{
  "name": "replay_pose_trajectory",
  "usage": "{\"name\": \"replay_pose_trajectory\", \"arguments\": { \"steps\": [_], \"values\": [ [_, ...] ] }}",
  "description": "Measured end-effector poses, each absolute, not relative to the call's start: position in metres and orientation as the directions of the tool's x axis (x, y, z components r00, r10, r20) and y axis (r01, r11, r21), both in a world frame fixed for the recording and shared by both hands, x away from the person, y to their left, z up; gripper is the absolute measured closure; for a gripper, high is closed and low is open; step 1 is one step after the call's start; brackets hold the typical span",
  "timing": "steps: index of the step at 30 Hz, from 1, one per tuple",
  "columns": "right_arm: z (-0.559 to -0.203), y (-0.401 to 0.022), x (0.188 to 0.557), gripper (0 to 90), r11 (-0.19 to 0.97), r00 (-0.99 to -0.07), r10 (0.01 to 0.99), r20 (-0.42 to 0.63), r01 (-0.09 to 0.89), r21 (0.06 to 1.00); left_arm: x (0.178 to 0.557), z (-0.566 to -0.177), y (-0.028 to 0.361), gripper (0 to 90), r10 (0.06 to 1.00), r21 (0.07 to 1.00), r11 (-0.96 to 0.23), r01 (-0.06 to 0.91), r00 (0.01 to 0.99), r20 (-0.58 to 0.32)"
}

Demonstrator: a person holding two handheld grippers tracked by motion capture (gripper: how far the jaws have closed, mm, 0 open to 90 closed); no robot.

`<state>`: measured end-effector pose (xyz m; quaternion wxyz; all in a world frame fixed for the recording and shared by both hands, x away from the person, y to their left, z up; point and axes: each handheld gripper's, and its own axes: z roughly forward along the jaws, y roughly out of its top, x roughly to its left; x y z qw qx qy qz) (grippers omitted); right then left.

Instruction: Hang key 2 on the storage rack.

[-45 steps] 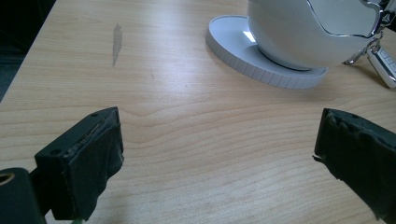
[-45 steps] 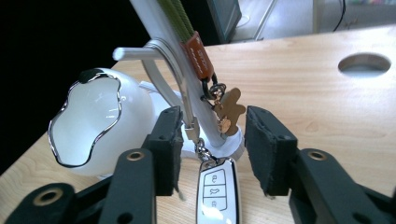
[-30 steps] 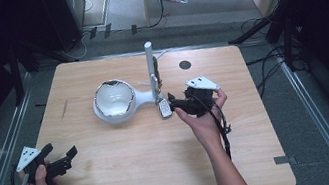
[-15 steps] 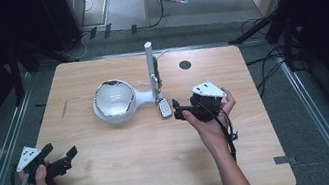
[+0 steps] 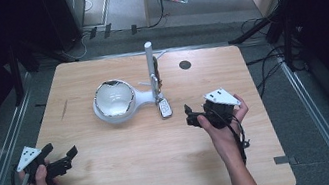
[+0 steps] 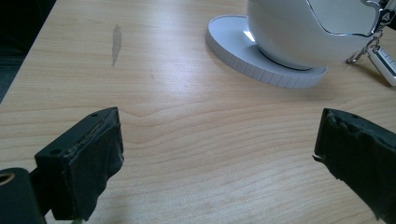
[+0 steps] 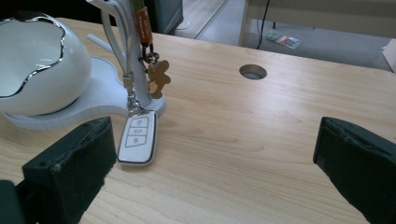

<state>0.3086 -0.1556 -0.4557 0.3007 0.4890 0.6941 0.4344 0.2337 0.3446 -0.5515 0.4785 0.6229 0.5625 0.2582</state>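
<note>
A white car key fob (image 5: 165,108) lies on the wooden table (image 5: 164,163), tied by a ring and strap to the white post (image 5: 150,64) of a stand that carries a white egg-shaped bowl (image 5: 114,100). My right gripper (image 5: 190,115) is just right of the fob and apart from it. Its jaws have just been opening and stand open with nothing between them. In the right gripper view the fob (image 7: 137,137) lies ahead of the left jaw, under a small brown figure charm (image 7: 158,77). My left gripper (image 5: 61,151) rests open near the table's front left.
A round cable hole (image 5: 184,64) sits in the table behind the right hand. The left gripper view shows the bowl's round base (image 6: 261,70) and bare wood ahead of the open gripper (image 6: 219,154). Metal rails and cables run along the floor on both sides.
My right gripper has drawn back from the key fob, to the right and toward the person. The fob stays on the table by the post. The left hand has not moved.
</note>
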Motion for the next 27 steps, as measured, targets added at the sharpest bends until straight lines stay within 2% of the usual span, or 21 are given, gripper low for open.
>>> {"name": "replay_pose_trajectory", "arguments": {
  "steps": [27],
  "values": [
    [-0.48,-0.22,0.282,0.0,0.104,-0.247,0.969,0.015,0.46,0.882,0.234,-0.551,0.344,1.7,0.949,0.886,0.086,0.455,0.234,-0.212]
  ]
}}
